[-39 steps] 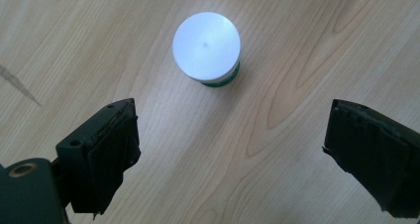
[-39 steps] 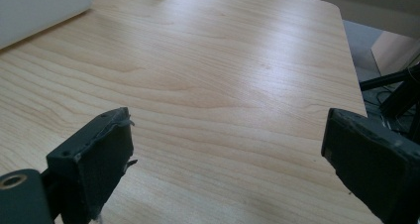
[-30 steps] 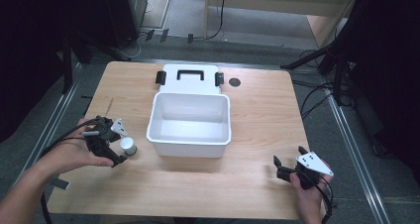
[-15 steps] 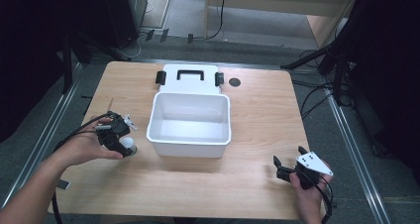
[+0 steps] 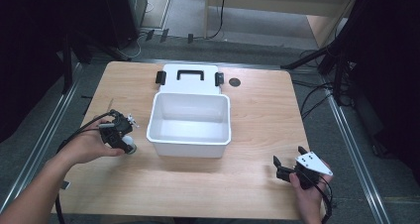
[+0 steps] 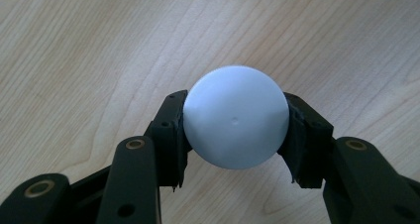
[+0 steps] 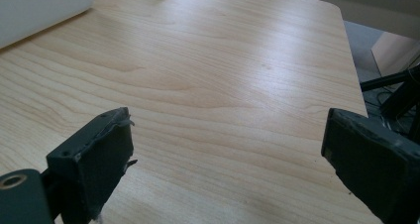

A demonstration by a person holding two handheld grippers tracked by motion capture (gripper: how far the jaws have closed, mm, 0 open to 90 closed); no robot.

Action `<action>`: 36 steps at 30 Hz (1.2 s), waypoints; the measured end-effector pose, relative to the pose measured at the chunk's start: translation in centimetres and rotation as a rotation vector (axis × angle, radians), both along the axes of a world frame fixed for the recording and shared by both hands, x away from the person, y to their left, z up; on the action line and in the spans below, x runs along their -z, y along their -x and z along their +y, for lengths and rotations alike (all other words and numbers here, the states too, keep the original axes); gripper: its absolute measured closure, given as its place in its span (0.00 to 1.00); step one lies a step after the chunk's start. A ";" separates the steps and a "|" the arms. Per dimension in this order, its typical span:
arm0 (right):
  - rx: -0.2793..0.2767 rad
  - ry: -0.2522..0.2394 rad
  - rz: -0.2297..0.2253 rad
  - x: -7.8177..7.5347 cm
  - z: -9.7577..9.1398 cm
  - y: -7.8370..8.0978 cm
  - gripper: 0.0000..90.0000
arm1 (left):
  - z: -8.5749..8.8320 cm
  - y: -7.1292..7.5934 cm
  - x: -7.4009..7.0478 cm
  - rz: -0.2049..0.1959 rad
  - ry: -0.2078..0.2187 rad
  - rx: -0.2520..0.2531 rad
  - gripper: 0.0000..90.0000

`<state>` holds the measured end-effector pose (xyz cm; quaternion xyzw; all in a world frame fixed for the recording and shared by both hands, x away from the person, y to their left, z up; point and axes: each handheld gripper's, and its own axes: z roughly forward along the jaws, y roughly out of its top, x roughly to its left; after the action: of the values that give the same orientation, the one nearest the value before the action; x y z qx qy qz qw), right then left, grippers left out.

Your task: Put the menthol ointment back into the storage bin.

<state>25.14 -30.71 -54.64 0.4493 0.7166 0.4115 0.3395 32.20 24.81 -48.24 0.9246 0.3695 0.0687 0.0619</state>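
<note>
A pale blue-white ball (image 6: 236, 117) sits between the two black jaws of my left gripper (image 6: 236, 135), which is shut on it just above the wooden table. From above, that gripper (image 5: 124, 140) and the ball (image 5: 130, 145) are at the table's left, close to the white bin's (image 5: 190, 142) left front corner. My right gripper (image 5: 289, 159) rests near the front right of the table (image 5: 257, 105), open, with nothing between its jaws (image 7: 228, 149). The bin stands open and looks empty.
The bin's white lid (image 5: 188, 79) with black handle and latches lies flat behind the bin. A small dark round spot (image 5: 235, 82) marks the table at the back right. Bare wood stretches between the bin and my right gripper.
My left gripper has moved slightly toward the bin and turned downward over the ball, closing on it. The right gripper has stayed put.
</note>
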 end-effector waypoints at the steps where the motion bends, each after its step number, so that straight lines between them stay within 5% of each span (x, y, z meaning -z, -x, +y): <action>1: -0.002 0.001 -0.001 0.0 0.0 0.0 0.07 | 0.0 0.0 -0.1 0.001 0.004 -0.006 0.57; 11: -0.001 -0.003 -0.002 0.0 0.0 0.0 0.07 | -0.5 0.2 -3.5 -0.018 -0.002 -0.014 0.57; 23: -0.001 -0.002 -0.003 0.0 0.0 0.0 0.07 | -1.1 0.4 -8.6 -0.033 0.037 0.058 0.57; 36: -0.001 -0.003 -0.002 0.0 0.0 0.0 0.07 | -0.9 -0.4 -12.0 -0.033 0.018 0.004 0.57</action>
<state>25.13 -30.75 -54.63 0.4490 0.7159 0.4133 0.3394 32.62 23.92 -36.22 0.9235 0.3672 0.0804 0.0762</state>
